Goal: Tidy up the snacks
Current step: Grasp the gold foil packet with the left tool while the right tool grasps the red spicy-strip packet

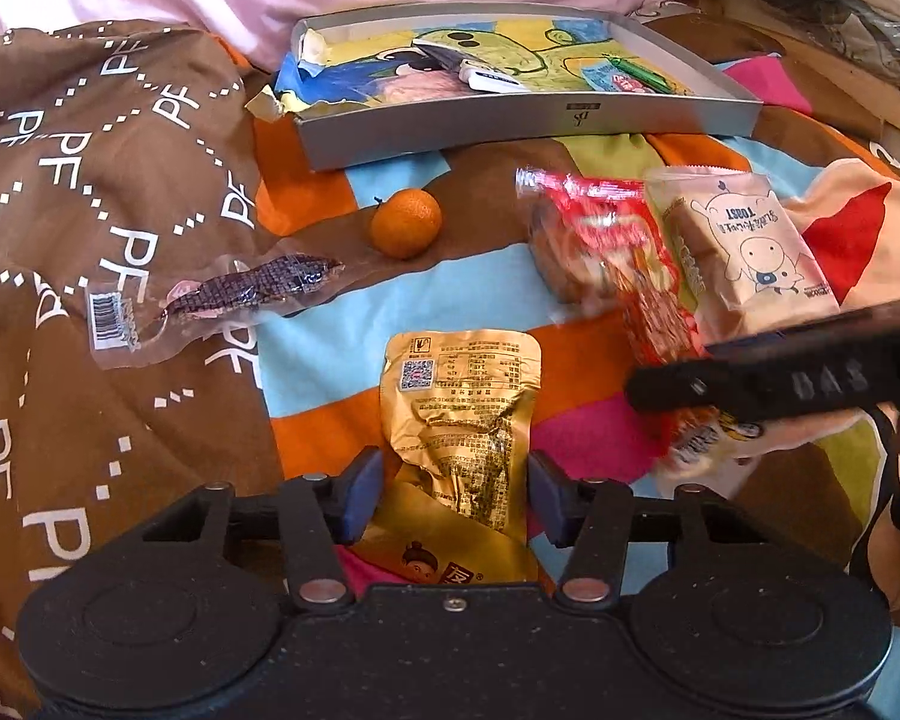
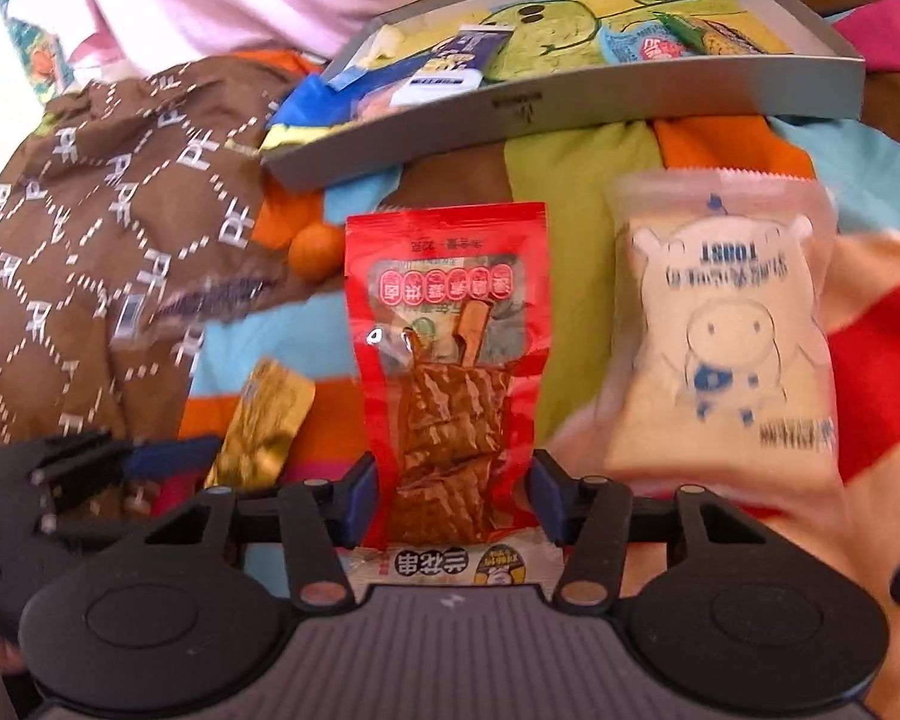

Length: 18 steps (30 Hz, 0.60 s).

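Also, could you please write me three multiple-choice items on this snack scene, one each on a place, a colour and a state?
1. Where does the orange lie?
A) in the grey tray
B) on the quilt, in front of the tray
C) held in the air

2. What colour is the packet between the right tool's fingers?
A) red
B) gold
C) blue

3. How does the left tool stand?
A) shut on the orange
B) shut with nothing in it
C) open, a finger on each side of the gold packet

Answers: 1 B, the orange sits on bare quilt short of the tray wall; 2 A, the red packet fills the gap; 3 C, gaps show beside the gold packet.
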Tool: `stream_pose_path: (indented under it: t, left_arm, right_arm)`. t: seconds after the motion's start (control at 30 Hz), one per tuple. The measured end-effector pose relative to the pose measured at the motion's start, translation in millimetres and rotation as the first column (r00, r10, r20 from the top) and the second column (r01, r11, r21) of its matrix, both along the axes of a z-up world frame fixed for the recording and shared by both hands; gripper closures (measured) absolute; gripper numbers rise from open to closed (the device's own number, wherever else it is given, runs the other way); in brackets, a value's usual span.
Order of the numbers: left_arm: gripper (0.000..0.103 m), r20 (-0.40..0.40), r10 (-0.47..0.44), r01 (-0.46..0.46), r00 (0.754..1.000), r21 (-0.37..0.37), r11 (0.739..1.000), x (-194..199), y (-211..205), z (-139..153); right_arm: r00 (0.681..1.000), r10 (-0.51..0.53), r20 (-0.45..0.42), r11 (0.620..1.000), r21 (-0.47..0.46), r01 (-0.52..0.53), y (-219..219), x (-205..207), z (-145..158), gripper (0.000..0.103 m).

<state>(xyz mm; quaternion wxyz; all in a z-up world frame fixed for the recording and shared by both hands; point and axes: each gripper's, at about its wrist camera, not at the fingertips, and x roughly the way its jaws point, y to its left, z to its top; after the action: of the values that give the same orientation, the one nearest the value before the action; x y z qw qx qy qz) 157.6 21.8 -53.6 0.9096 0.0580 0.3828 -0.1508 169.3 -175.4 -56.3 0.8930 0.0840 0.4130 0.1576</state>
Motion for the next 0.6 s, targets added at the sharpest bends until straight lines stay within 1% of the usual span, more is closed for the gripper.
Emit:
stream_pose_path:
  t: [0.1,0.2,0.27,0.33,0.43,0.6]
  left_arm:
    - [0.049,-0.016,0.011,-0.011,1.0,0.007,1.0,-2.4,0.7,1.6]
    - [0.05,-0.04,0.03,-0.03,0.999,-0.006,1.0,-4.8,4.3,3.5]
    - [0.049,-0.044,0.034,-0.034,0.998,-0.009,0.999,-5.1,5.6,3.6]
    - [0.047,-0.044,0.036,-0.036,0.998,-0.005,0.999,-3.4,4.7,2.4]
    - [0.045,-0.037,0.03,-0.03,0.999,0.003,1.0,-0.3,2.4,0.8]
    - [0.044,-0.043,0.024,-0.024,0.999,-0.002,1.0,2.6,4.0,0.9]
  right_arm:
    - [1.0,0.017,-0.004,1.0,-0.006,-0.017,-2.9,-13.2,3.4,0.049]
    - [1.0,0.026,-0.016,1.0,-0.01,-0.026,-6.1,-23.4,8.4,0.048]
    - [0.999,0.037,-0.018,0.999,-0.027,-0.038,-6.4,-29.8,10.5,0.046]
    - [0.999,0.044,-0.01,0.998,-0.054,-0.045,-3.9,-33.6,10.1,0.04]
    - [0.999,0.052,0.008,0.995,-0.086,-0.051,4.5,-35.8,6.5,0.034]
    - [0.994,0.09,0.055,0.981,-0.18,-0.078,20.8,-43.5,-0.1,0.028]
